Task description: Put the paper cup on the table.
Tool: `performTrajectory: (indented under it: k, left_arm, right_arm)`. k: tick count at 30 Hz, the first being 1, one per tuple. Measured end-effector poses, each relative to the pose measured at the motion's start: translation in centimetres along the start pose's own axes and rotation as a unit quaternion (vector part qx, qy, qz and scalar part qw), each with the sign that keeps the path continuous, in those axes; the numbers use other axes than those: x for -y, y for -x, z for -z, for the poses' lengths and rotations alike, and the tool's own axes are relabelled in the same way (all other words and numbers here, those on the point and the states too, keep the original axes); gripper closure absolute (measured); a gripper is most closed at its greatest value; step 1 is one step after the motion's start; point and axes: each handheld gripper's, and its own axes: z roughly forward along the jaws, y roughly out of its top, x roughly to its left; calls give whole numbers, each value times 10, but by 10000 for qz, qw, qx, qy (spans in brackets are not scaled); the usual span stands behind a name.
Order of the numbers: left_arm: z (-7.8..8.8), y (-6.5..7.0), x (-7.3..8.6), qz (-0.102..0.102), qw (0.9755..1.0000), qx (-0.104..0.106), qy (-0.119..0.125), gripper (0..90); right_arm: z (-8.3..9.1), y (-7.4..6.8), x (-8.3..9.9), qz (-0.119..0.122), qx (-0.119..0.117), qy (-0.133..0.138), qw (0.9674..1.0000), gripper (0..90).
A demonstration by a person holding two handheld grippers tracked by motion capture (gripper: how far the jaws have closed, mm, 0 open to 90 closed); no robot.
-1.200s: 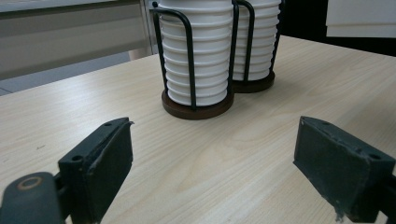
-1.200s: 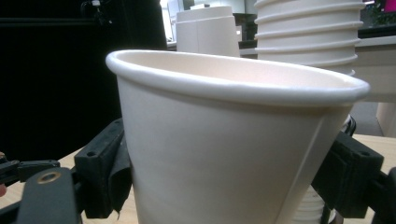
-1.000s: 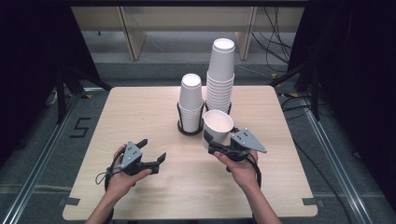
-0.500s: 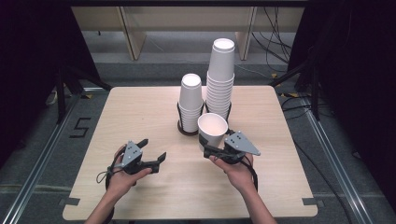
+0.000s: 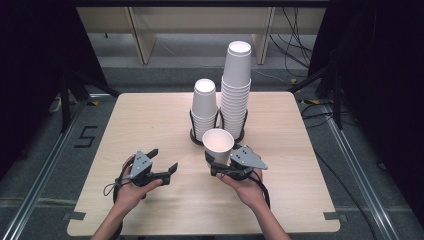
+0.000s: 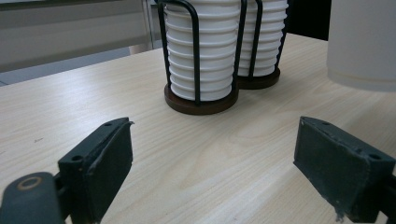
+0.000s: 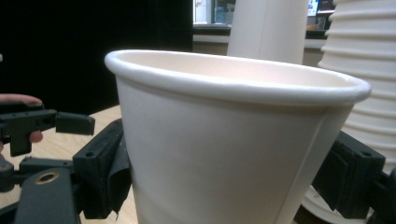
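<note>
The paper cup (image 5: 218, 142) is standing upright with its mouth facing up, held between the jaws of the right gripper (image 5: 214, 167) just in front of the two cup holders, near the middle of the wooden table (image 5: 150, 120). In the right gripper view the cup (image 7: 233, 140) is sitting between the two black jaws, one pad pressing its side wall at the left and the other at the right, below the rolled rim; whether its base is touching the table is hard to tell. The right hand (image 5: 247, 187) is gripping that tool from behind, and its jaws are narrowed around the cup's lower body. The left gripper (image 5: 164, 169) is lying low over the table to the left of the cup, apart from it, with the left hand (image 5: 131, 187) wrapped around it. Its jaws are standing moderately apart with nothing between them, and the left gripper view is showing bare wood grain in the gap. Behind the held cup, the shorter stack of cups (image 5: 205, 107) is sitting in a black wire holder (image 5: 199, 137) on a dark round base, and the taller stack (image 5: 236, 85) is standing just beside it on the right in a second holder (image 5: 240, 135). The two stacks are standing close together toward the far half of the table.
</note>
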Motion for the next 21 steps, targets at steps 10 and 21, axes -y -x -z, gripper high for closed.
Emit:
performTrajectory:
  k: [10, 21]
  left_arm:
    - [-1, 2, 1, -21, 10000, 6, -66, 113]
    - [-1, 3, 2, -21, 10000, 25, -92, 113]
  right_arm:
    - [-10, -4, 18, 174, -108, -317, 9993, 170]
    - [-18, -8, 36, 321, -173, -619, 9974, 167]
